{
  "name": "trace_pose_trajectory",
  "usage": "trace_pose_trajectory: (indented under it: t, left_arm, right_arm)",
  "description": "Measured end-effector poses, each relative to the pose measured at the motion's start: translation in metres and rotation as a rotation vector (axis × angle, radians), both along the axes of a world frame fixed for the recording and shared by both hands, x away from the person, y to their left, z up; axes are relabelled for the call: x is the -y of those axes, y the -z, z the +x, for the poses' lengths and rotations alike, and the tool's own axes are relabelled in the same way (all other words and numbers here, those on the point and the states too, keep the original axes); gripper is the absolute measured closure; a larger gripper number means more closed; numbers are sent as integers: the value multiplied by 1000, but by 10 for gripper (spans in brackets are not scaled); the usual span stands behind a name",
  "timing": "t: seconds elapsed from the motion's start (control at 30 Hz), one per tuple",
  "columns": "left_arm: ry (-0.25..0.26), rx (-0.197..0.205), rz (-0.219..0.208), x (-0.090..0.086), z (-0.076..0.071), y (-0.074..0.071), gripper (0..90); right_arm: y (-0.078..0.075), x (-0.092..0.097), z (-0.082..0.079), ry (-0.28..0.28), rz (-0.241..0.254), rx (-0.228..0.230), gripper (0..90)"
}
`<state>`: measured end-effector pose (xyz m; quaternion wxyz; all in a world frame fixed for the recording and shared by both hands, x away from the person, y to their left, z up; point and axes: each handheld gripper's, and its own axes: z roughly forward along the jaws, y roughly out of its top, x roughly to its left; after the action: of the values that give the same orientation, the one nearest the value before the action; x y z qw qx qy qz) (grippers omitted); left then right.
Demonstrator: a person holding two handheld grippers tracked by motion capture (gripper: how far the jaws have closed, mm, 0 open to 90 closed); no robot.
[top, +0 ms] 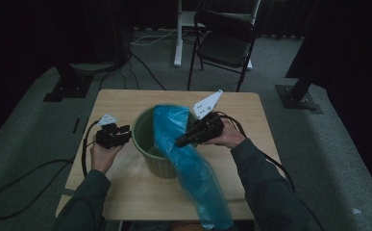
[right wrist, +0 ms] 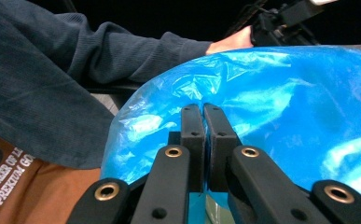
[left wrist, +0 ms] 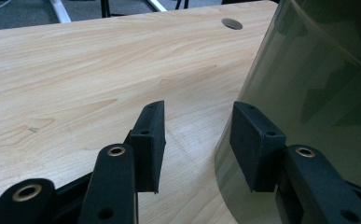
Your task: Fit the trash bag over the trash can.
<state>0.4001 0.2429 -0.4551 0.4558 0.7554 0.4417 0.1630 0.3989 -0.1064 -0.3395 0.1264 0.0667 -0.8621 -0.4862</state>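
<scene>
Blue plastic bag [top: 188,159] draped over the green bin's [top: 147,139] rim

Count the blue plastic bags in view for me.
1. The blue plastic bag drapes over the green ribbed bin's rim and off the table's near edge, pinched by the right gripper. Others could sit hidden inside the bin.
</scene>
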Motion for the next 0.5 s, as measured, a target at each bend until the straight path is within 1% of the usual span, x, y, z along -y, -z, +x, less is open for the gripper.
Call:
trace_pose_trajectory:
  t: [0.07,0.13,0.17,0.23,0.27,0.3,0.37,0.43,0.5]
  left_arm:
    - [2,2,2,0,0,-1,554]
    - [1,4,2,0,0,-1,554]
    - [0,4,1,0,0,-1,554]
    - [-3,5,-2,0,0,-1,554]
    - [-3,7,-3,0,0,-2,554]
    - [-3,9,-3,0,0,-2,554]
    - [-6,11,-4,0,-1,-3,553]
    - [-9,16,-7,-1,-1,-4,553]
    - [-11,18,-9,-2,-2,-4,554]
  right_arm:
    - [0,-1,0,-1,1,-4,881]
    - [-1,1,1,-6,25,-22,881]
    - [-2,1,1,12,25,-11,880]
    - [-2,2,6,85,-9,21,876]
    - [-1,3,10,118,-23,22,874]
    - [0,4,14,168,-48,42,874]
    - [3,5,19,219,-84,55,861]
    - [6,4,24,299,-132,83,859]
    - [10,3,28,350,-159,105,850]
